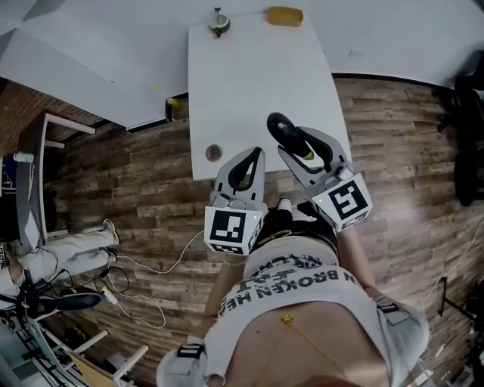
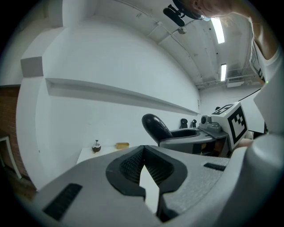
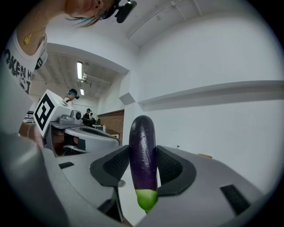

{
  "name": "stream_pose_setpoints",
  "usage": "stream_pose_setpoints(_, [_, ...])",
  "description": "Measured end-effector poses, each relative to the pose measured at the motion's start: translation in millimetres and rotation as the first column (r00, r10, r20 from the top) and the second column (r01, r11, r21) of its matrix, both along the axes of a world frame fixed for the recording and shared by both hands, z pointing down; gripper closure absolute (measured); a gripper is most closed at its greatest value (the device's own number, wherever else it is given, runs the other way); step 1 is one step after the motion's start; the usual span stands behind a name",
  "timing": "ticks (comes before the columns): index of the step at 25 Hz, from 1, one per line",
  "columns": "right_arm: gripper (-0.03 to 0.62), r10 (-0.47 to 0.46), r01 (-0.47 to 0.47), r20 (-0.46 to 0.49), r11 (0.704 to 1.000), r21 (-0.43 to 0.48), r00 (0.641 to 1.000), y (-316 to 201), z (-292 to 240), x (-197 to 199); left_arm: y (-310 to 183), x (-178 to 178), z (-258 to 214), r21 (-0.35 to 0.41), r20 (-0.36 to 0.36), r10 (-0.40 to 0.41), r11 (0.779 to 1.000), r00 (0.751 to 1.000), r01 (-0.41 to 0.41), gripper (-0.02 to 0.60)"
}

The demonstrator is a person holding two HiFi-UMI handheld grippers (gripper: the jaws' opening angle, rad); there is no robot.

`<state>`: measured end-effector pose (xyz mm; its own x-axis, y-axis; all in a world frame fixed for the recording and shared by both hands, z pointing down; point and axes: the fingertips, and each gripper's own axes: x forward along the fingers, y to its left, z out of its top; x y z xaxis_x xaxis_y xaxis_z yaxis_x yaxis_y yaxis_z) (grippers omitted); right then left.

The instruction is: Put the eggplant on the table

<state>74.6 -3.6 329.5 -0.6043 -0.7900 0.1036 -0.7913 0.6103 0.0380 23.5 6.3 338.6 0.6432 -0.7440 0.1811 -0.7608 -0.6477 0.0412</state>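
A dark purple eggplant [image 1: 281, 128] with a green stem end stands upright between the pads of my right gripper [image 1: 293, 140], which is shut on it. In the right gripper view the eggplant [image 3: 143, 155] fills the gap between the jaws, stem end down. It hangs over the near end of the white table [image 1: 257, 83]. My left gripper [image 1: 259, 151] is just to its left over the table's near edge. Its jaws meet at the tips with nothing between them [image 2: 143, 150]. From the left gripper view the eggplant [image 2: 154, 126] shows at the right.
On the table's far end lie a small brown round thing with a stem [image 1: 219, 26] and a yellow block [image 1: 284, 16]. A small round disc [image 1: 214, 153] sits near the near-left corner. Cables [image 1: 144, 280] run over the wooden floor. A person's legs [image 1: 68, 246] show at the left.
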Motion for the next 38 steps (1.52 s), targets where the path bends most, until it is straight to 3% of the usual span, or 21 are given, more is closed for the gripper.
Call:
stream_pose_setpoints(7, [0.402, 0.015, -0.015, -0.017, 1.000, -0.017, 1.000, -23, 8, -1, -27, -12, 5, -0.016, 0.015, -0.005, 1.000, 1.000, 0.005, 0.577])
stream_pose_setpoints(18, [0.404, 0.097, -0.097, -0.030, 0.995, -0.015, 0.995, -90, 1, -23, -99, -18, -6, 0.010, -0.012, 0.126, 0.992, 0.992, -0.126, 0.577])
stream_pose_setpoints(31, [0.402, 0.127, -0.132, -0.107, 0.990, -0.047, 0.986, -161, 26, -75, -178, -74, 15, -0.016, -0.037, 0.150, 0.989, 0.988, -0.150, 0.577])
stream_pose_setpoints(38, [0.402, 0.155, -0.169, -0.159, 0.982, -0.079, 0.975, -183, 43, -79, -197, -78, 26, -0.042, -0.046, 0.190, 0.980, 0.981, -0.192, 0.577])
